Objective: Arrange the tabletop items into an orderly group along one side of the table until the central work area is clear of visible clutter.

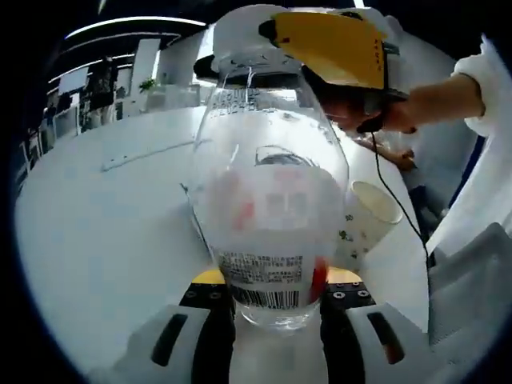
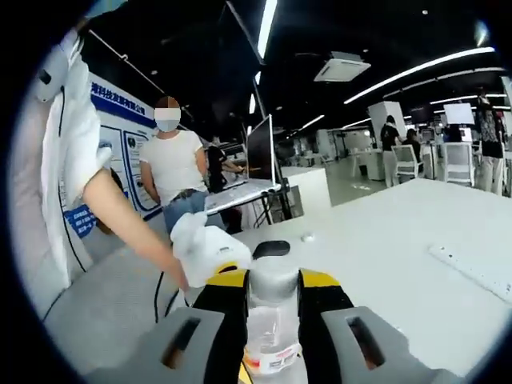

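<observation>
A clear plastic bottle (image 1: 270,216) with a white barcode label stands between the jaws of my left gripper (image 1: 276,312), which is shut on its lower body. Over the bottle's top hangs the yellow body of my right gripper (image 1: 332,46), held by a person's hand. In the right gripper view the bottle's capped neck (image 2: 272,308) sits between the jaws of my right gripper (image 2: 272,320), shut on it. A white-gloved hand (image 2: 204,244) shows just beyond the bottle. The bottle hides the table behind it.
A paper cup (image 1: 370,214) stands on the white table (image 1: 104,240) right of the bottle. A black flat object (image 2: 270,248) and a small white piece (image 2: 306,237) lie further off. A white power strip (image 2: 472,270) lies at right. A person (image 2: 178,172) stands beyond the table by a laptop (image 2: 244,190).
</observation>
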`<state>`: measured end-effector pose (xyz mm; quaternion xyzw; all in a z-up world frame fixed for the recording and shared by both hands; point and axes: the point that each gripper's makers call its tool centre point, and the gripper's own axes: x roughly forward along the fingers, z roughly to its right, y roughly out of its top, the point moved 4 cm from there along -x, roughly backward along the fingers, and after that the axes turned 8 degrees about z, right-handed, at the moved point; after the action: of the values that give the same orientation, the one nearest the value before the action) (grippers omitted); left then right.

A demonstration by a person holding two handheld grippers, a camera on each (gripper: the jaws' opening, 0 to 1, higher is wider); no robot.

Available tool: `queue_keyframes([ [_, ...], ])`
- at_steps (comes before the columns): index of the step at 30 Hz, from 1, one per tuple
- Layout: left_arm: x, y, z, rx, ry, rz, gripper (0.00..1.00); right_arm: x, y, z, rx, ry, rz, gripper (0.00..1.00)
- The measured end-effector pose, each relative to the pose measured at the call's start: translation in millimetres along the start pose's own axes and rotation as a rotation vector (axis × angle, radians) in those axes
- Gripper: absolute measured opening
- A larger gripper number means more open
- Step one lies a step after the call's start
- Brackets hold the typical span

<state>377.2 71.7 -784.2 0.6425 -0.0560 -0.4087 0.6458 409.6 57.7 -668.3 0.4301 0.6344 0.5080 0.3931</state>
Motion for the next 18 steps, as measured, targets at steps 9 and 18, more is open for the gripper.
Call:
queue_keyframes([
  [9, 3.1, -1.9, 2.6, 0.144, -0.085, -0.067, 0.37, 2.8, -2.8, -13.9, -0.109, 0.051, 0.006, 0.19],
  [18, 5.1, 1.4, 5.8, 0.159, -0.101, -0.04, 0.38, -6.7, -0.5, -17.1, -0.114, 0.002, 0.04, 0.18],
])
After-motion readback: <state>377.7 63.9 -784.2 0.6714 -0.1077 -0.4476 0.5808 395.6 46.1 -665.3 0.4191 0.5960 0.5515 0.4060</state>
